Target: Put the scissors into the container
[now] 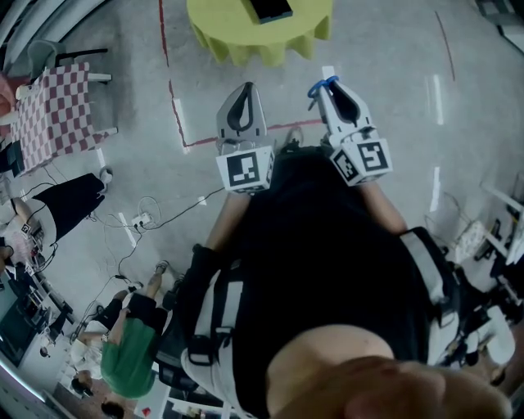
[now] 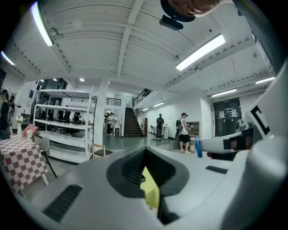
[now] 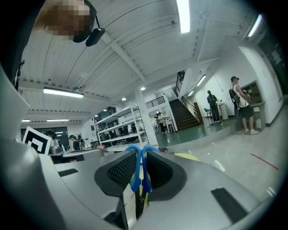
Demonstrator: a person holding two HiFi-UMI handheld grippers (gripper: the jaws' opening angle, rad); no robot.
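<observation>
My right gripper (image 1: 327, 85) is shut on a pair of blue-handled scissors (image 1: 320, 85), whose handle loops stick out past the jaw tips. In the right gripper view the scissors (image 3: 137, 173) sit pinched between the dark pads of the right gripper (image 3: 140, 152). My left gripper (image 1: 245, 87) is shut with nothing in it, level with the right one. In its own view the left gripper (image 2: 145, 151) shows only a sliver of yellow behind its jaws. Ahead on the floor stands a round yellow-green table (image 1: 237, 37) with a dark container (image 1: 271, 8) on top, partly cut off by the frame.
Red tape lines (image 1: 173, 106) mark the floor in front of me. A red-checked table (image 1: 51, 110) stands at the left, with cables (image 1: 143, 219) and people (image 1: 123, 344) nearby. White shelving (image 2: 63, 134) and a staircase (image 2: 133, 123) lie further off.
</observation>
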